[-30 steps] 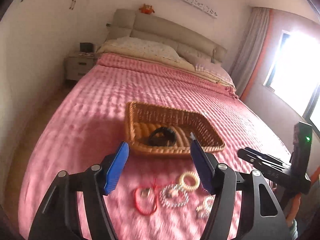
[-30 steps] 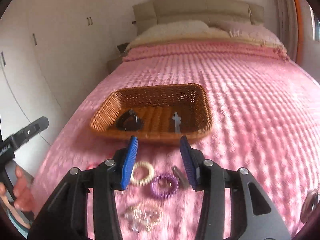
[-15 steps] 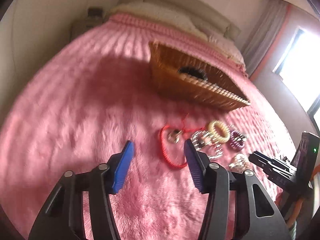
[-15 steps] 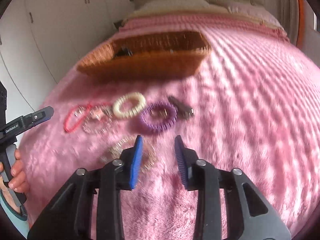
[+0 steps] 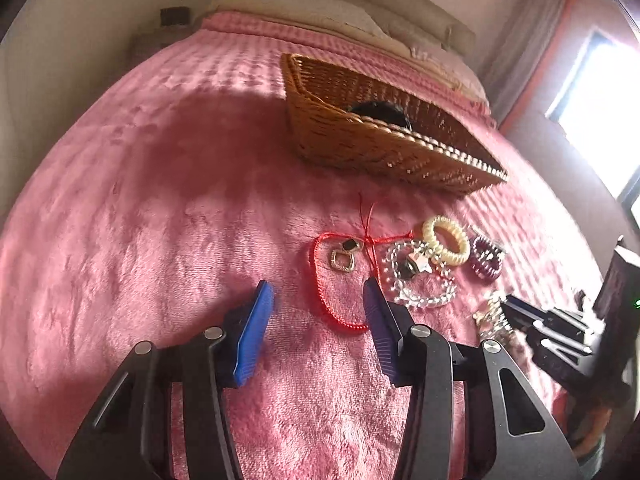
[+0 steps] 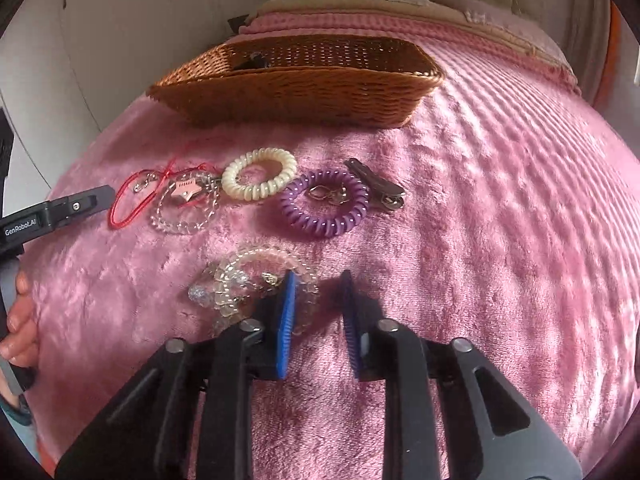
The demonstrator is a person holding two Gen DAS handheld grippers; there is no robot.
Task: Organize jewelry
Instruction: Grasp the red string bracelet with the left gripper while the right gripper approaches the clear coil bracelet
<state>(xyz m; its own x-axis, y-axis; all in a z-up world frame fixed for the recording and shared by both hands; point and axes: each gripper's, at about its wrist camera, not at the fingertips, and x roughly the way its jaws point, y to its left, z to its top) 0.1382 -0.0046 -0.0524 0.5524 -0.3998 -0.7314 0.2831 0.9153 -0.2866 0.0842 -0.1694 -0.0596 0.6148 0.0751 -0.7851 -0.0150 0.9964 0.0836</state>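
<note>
Both tongs hang low over the pink bedspread (image 5: 160, 200), released and empty. The left tongs (image 5: 318, 312) straddle the near end of the red cord (image 5: 320, 280), probably lined up to pinch it. The right tongs (image 6: 318, 308) sit just right of the clear coil (image 6: 260, 276), its left pad overlapping it. Ahead lie the cream coil (image 6: 258, 174), purple coil (image 6: 324, 204) and clip (image 6: 376, 188), with the basket (image 6: 296, 96) beyond, likely their destination, already holding 1 dark item.
</note>
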